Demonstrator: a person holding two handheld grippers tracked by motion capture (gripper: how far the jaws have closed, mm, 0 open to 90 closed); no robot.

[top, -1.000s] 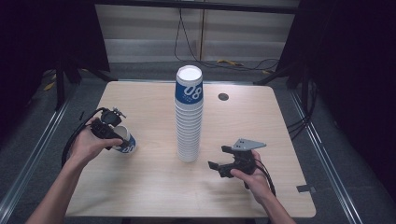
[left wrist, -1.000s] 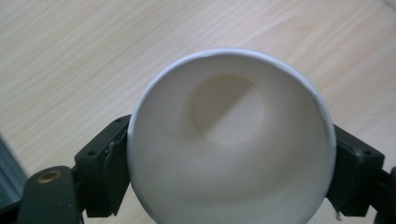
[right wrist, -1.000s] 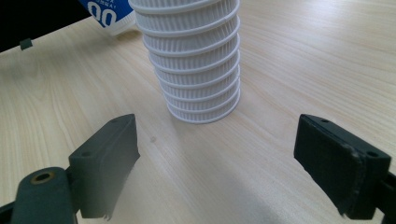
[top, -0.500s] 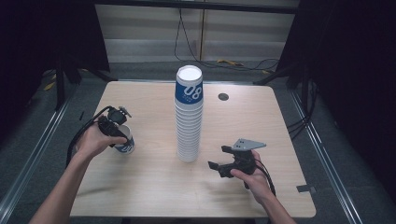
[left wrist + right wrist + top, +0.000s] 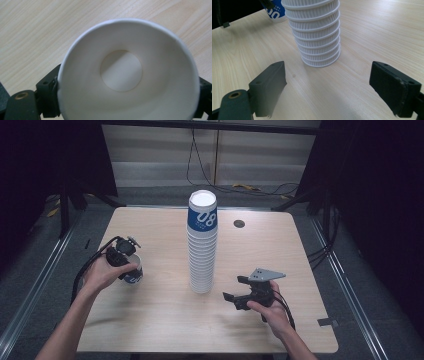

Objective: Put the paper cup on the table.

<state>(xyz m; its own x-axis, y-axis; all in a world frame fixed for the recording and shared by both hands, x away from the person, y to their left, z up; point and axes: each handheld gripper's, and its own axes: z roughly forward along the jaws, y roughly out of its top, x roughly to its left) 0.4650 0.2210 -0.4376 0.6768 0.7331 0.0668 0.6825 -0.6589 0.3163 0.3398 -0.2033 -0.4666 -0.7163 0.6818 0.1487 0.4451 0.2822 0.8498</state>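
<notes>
Left gripper [image 5: 125, 265] is clamping one paper cup [image 5: 127, 75]; right gripper [image 5: 334, 87] is waiting agape beside the cup stack [image 5: 202, 245]; stacking remains.

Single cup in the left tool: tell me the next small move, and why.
Probably lift it and carry it toward the tall cup stack. The left tool has its jaws on both sides of the single cup, upright on the table; the right tool waits open beside the stack.

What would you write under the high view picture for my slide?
Left claw grips a paper cup beside the tall cup stack; right claw waits open on the table.
</notes>
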